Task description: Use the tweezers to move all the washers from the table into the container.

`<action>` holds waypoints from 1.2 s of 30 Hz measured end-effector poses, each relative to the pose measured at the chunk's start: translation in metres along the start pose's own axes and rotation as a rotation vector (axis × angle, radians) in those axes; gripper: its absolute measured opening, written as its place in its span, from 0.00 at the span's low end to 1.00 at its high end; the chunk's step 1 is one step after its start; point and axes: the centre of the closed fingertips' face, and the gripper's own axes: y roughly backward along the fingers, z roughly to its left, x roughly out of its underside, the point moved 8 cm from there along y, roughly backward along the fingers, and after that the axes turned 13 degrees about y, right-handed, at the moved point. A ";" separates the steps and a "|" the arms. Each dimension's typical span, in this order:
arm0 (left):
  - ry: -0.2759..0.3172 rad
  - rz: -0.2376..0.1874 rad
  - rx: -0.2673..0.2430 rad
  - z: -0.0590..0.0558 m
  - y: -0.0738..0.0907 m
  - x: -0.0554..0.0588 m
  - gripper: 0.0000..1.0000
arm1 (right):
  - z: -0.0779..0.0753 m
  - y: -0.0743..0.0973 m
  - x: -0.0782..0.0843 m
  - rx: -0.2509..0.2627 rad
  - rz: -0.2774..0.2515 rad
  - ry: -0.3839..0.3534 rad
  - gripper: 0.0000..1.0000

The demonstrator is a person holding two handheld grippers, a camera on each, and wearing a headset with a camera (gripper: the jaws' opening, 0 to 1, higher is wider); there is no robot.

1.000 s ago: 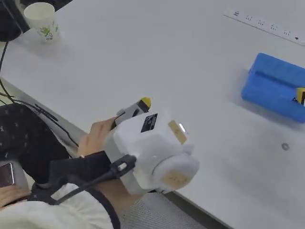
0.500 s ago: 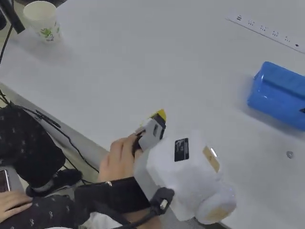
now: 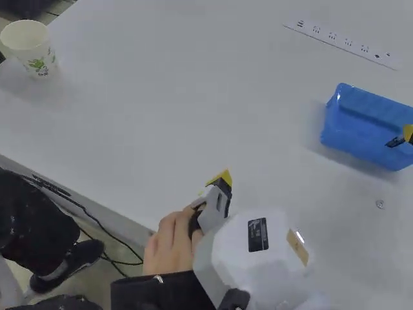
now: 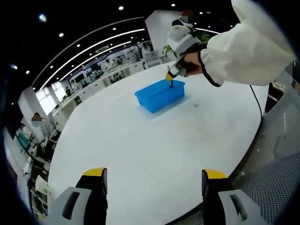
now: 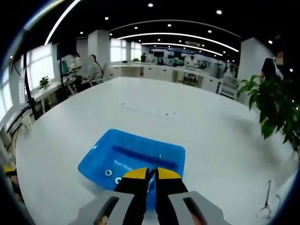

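At the white table (image 3: 193, 97), we find the job partly done. The right gripper (image 5: 152, 174) hangs over the blue container (image 5: 140, 152), its jaws pressed together with the narrowest gap. From the left gripper view, a thin dark tool that we take for the tweezers (image 4: 171, 83) reaches down from its tip into the container, so we judge the jaws to be pinching it. Two washers (image 5: 108, 172) lie on the container's floor near its left wall. One more washer (image 3: 379, 204) rests on the bare table, just on the near side of the container and apart from it. The left gripper (image 4: 154, 174) waits at the near edge of the table, well apart from the work, jaws spread wide and holding nothing. By our reckoning at least one washer remains to be moved; others may lie out of sight.
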 end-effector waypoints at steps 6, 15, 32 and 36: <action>0.008 -0.012 0.003 -0.001 -0.001 -0.001 0.85 | 0.000 0.002 -0.003 -0.014 -0.020 0.039 0.01; 0.039 -0.034 -0.007 0.002 0.000 -0.002 0.86 | -0.013 0.022 -0.014 -0.060 -0.159 -0.010 0.01; 0.117 -0.083 0.006 0.004 0.005 -0.007 0.85 | -0.005 0.104 -0.008 -0.087 -0.286 -0.069 0.01; 0.156 -0.089 0.009 0.007 0.004 -0.008 0.85 | 0.007 0.105 0.011 -0.087 -0.247 -0.109 0.01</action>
